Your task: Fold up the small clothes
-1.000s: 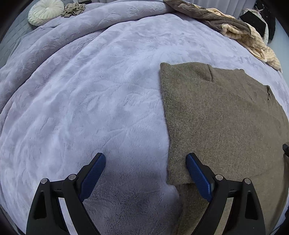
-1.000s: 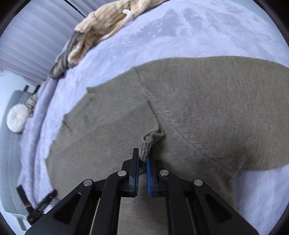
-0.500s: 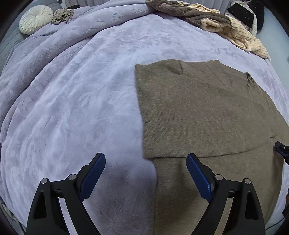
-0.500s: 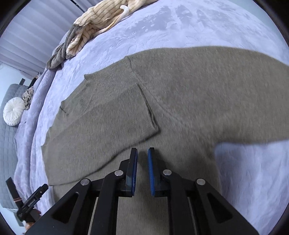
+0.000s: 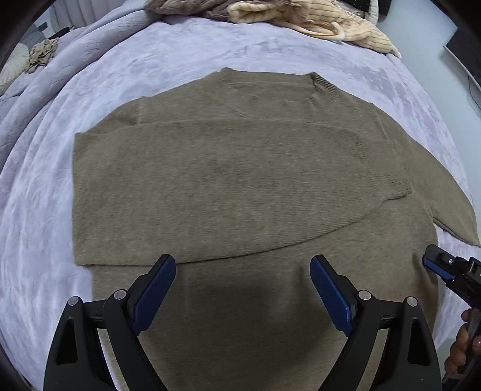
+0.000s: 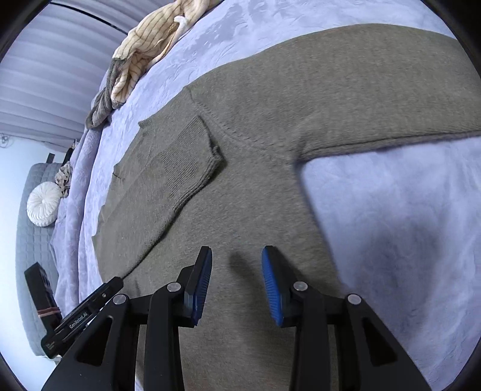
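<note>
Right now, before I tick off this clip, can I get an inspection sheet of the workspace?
Surface: bed under a lilac plush embossed blanket, rumpled at its left side.
Job's things: olive-brown knitted sweater lying flat; one sleeve folded across the body, the other sleeve spread out on the blanket.
Clutter: heap of cream striped and brown clothes at the far edge; small beige crumpled cloth.
Grippers: left gripper open above the sweater, holding nothing; right gripper, jaws just been opening, nothing between them.
Cables: nothing seen.
Surroundings: round white tufted cushion on grey quilted seating; pale pleated curtain.
</note>
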